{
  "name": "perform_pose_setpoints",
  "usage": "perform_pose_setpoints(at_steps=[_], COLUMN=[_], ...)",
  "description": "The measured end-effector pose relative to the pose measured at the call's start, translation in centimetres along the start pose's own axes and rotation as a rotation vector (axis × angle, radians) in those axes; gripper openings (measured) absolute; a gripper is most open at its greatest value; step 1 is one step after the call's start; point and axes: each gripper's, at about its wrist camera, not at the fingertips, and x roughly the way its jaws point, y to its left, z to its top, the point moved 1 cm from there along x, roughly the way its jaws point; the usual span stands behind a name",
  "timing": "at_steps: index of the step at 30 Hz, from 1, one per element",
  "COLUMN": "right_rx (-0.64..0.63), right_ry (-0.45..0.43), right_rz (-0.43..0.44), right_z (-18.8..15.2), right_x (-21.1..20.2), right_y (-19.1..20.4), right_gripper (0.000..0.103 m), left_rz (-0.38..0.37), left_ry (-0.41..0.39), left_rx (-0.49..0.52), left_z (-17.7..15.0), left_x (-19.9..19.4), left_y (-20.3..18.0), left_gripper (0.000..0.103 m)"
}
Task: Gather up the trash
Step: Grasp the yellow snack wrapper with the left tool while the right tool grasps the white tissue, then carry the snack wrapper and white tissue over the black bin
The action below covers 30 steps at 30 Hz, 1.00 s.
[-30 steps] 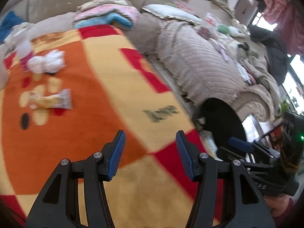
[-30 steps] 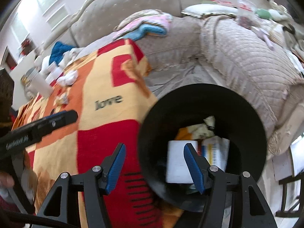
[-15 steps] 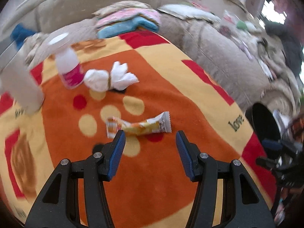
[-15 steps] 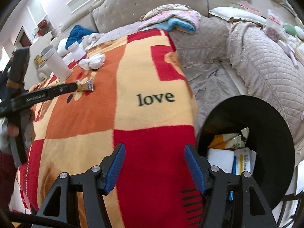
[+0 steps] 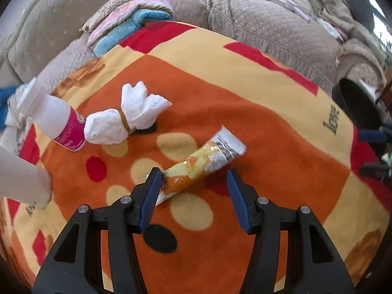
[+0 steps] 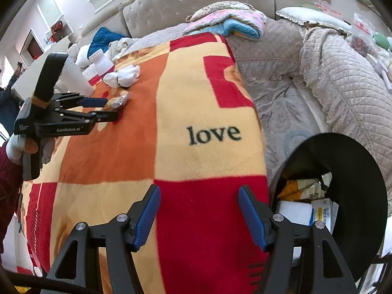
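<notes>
A yellow-and-orange snack wrapper [image 5: 203, 164] lies on the orange patch of the blanket [image 5: 257, 112]. My left gripper [image 5: 194, 186] hangs over it, open; the wrapper's lower end sits just inside the left pad, and the pads do not press it. Beyond it lie a white tissue wad [image 5: 127, 120] tied with a band and a white bottle [image 5: 56, 120] with a pink label. In the right wrist view, my right gripper [image 6: 199, 193] stands over the red patch with its jaws opening and nothing between them. The black bin [image 6: 362, 171] at its right holds several wrappers and cartons. The left gripper [image 6: 111, 110] shows far left.
A white cylinder [image 5: 19, 176] stands at the blanket's left edge. A grey quilted sofa [image 6: 343, 93] wraps around the back and right, with folded pink and blue cloths [image 6: 235, 22] on it. The bin [image 5: 352, 103] stands off the blanket's right edge.
The left gripper swung away from the bin side and came down over the snack wrapper. The right gripper drew back from above the bin onto the red patch.
</notes>
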Motion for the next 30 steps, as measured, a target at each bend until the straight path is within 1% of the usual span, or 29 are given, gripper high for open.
perform_pose_setpoints(at_steps=[1, 2, 3, 4, 6, 8, 10, 12, 15, 20, 22, 23, 24, 26, 30], right_rx=[-0.003, -0.007, -0.011, -0.018, -0.031, -0.047, -0.068, -0.091, -0.129, -0.188, -0.214, -0.219, -0.221, -0.215, -0.212], right_ry=[-0.002, -0.006, -0.010, -0.017, -0.023, -0.022, -0.027, -0.030, -0.054, -0.079, -0.099, -0.107, -0.111, -0.104, -0.075], right_rz=[0.007, 0.017, 0.024, 0.033, 0.043, 0.055, 0.070, 0.083, 0.111, 0.123, 0.111, 0.107, 0.106, 0.102, 0.108], right_z=[0.2, 0.5, 0.8, 1.1, 1.8, 2.5, 3.4, 4.4, 6.5, 10.9, 12.9, 13.7, 14.4, 16.1, 17.9], right_x=[0.1, 0.2, 0.2, 0.3, 0.6, 1.2, 1.8, 2.5, 3.9, 7.5, 9.3, 10.0, 10.7, 12.3, 15.1], right_y=[0.2, 0.5, 0.7, 1.1, 1.7, 2.5, 3.4, 4.5, 6.8, 10.9, 12.7, 13.2, 13.7, 14.5, 15.7], right_gripper=[0.064, 0.064, 0.064, 0.064, 0.064, 0.064, 0.064, 0.064, 0.064, 0.064, 0.064, 0.066, 0.070, 0.072, 0.072], left_rz=[0.000, 0.003, 0.014, 0.012, -0.030, -0.058, -0.072, -0.083, -0.079, -0.076, -0.074, -0.062, -0.039, -0.031, -0.042], left_ry=[0.002, 0.001, 0.003, 0.000, -0.007, -0.020, -0.040, -0.053, -0.084, -0.127, -0.137, -0.141, -0.145, -0.145, -0.135], left_rx=[-0.017, -0.036, -0.059, -0.084, -0.162, -0.228, -0.274, -0.343, -0.427, -0.559, -0.576, -0.576, -0.573, -0.582, -0.623], left_z=[0.1, 0.2, 0.1, 0.0, -0.5, -1.1, -1.9, -3.0, -5.1, -9.1, -10.3, -10.7, -11.3, -12.1, -13.4], left_x=[0.1, 0.3, 0.4, 0.4, -0.1, -1.2, -2.5, -3.9, -5.9, -8.2, -8.8, -9.0, -9.3, -9.3, -8.8], left_y=[0.1, 0.3, 0.6, 1.0, 2.1, 3.1, 3.9, 4.9, 6.1, 7.5, 7.7, 7.7, 7.7, 8.0, 8.6], left_gripper=[0.049, 0.036, 0.028, 0.025, 0.022, 0.021, 0.021, 0.021, 0.021, 0.021, 0.021, 0.021, 0.021, 0.021, 0.021])
